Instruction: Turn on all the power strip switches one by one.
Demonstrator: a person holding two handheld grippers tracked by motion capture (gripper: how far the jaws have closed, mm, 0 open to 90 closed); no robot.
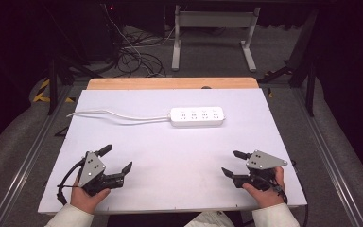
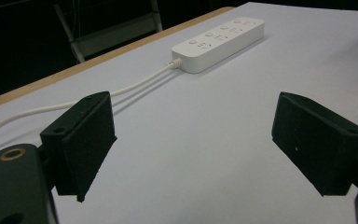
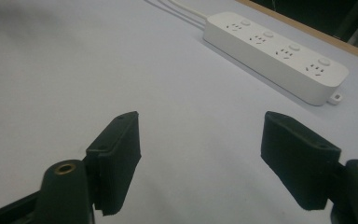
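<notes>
The white power strip [image 1: 197,116] lies flat on the desk [image 1: 170,189], towards its far edge, its cord [image 1: 118,115] trailing off to the left; well short of the strip, the left gripper [image 1: 118,158] rests with jaws wide apart and empty; the right gripper [image 1: 232,162], equally far from the strip, holds its jaws spread on nothing.

One power strip [image 1: 197,116] on the white tabletop [image 1: 170,189], well away from both hands; four sockets along its top, counted in the right gripper view, each paired with one round button, four buttons in all; one white cord [image 1: 118,115] out of its end; two tongs, left tongs [image 1: 117,158] and right tongs [image 1: 231,163], one per hand; two black jaws on each, four jaws altogether, all apart with nothing between; one grey three-cornered plate on each, two in total.
</notes>
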